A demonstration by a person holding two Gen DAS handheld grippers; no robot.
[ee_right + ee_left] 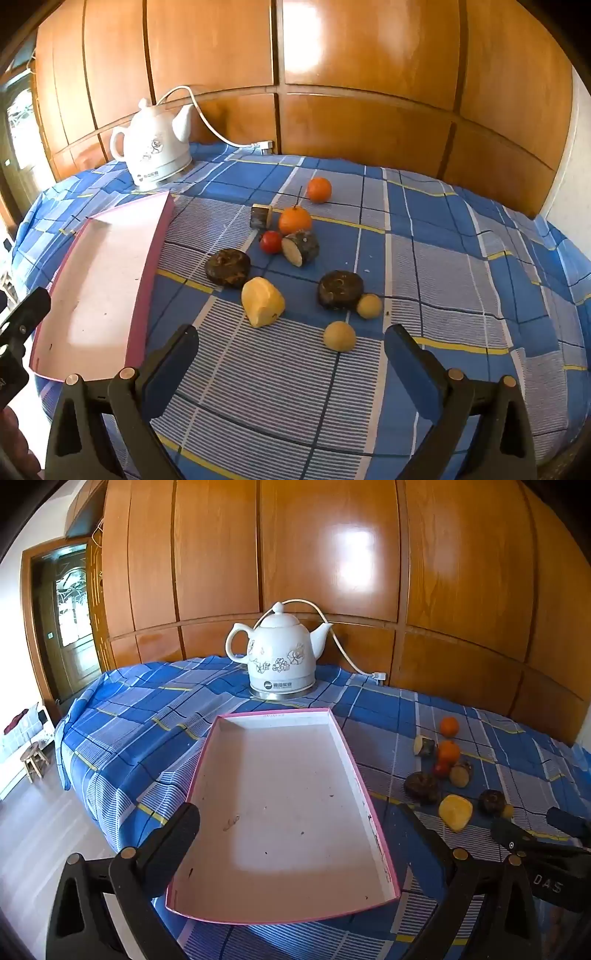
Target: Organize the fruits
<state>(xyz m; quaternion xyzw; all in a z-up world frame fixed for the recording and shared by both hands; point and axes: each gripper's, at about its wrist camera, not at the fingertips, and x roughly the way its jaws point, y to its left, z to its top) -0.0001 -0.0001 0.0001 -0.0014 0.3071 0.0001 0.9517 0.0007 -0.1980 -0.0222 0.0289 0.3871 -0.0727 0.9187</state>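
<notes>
A shallow pink-rimmed tray (347, 746) lies empty on the blue plaid cloth; its wall shows in the right wrist view (155, 258). My left gripper (295, 834) is open over the tray's near half. My right gripper (291, 354) is open and empty above the cloth, just short of the fruit. Before it lie a yellow wedge (262, 302), two small yellow balls (340, 336) (369, 305), two dark round pieces (228, 267) (340, 290), a cut dark piece (301, 247), a red ball (270, 242), two oranges (294, 220) (319, 189) and a small cut piece (261, 218). The fruit shows right of the tray in the left wrist view (455, 812).
A white ceramic kettle (279, 653) with a cord stands behind the tray against the wooden panel wall (332, 554). The table's left edge (85, 775) drops to the floor, with a doorway (66, 613) and a small stool (33, 760) beyond.
</notes>
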